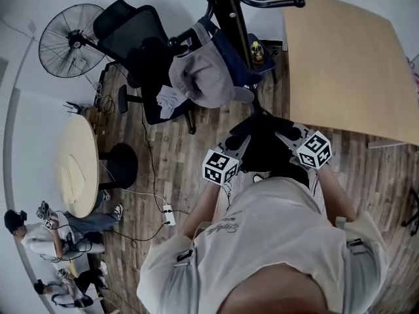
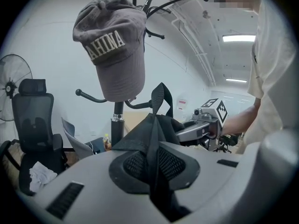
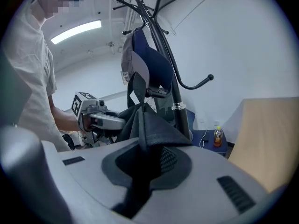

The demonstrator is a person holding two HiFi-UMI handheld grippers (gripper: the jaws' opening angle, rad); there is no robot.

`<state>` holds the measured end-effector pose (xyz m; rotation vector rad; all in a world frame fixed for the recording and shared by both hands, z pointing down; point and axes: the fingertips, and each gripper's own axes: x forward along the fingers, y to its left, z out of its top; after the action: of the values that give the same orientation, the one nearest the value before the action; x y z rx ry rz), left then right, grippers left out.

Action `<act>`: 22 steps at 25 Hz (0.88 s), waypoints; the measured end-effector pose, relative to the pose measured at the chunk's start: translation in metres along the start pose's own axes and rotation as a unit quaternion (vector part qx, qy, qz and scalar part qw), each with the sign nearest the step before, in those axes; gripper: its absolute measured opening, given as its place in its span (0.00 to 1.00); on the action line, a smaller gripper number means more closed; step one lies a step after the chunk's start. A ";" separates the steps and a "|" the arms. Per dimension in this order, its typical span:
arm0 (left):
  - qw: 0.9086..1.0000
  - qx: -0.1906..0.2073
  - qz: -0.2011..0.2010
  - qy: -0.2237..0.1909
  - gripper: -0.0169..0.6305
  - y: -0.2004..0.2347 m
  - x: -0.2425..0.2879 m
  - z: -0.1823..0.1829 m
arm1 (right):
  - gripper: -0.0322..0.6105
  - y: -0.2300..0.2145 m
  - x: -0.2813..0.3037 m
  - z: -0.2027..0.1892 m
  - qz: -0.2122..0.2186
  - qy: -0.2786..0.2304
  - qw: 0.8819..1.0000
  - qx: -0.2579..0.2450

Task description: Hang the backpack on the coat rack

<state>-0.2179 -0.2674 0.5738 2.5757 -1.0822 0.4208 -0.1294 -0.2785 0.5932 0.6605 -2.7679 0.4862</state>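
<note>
I hold a black backpack up between both grippers, just in front of the black coat rack. My left gripper is shut on a fold of its fabric, with a strap loop standing up beyond the jaws. My right gripper is shut on another fold of the backpack. In the left gripper view a grey cap hangs on the rack pole. In the right gripper view the rack pole stands close behind the backpack, with bare hooks on it.
A navy garment and the grey cap hang on the rack. A black office chair and a fan stand to the left. A light wooden table is at the right, and a round table at the left with people beside it. A bottle stands near the rack's base.
</note>
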 end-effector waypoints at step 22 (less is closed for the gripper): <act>0.997 -0.031 0.053 0.053 0.10 0.051 0.048 -0.032 | 0.10 -0.056 0.044 -0.032 0.060 0.057 0.996 0.020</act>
<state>-0.2270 -0.3190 0.6305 2.4196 -1.1787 0.5348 -0.1352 -0.3311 0.6510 0.4606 -2.7058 0.5878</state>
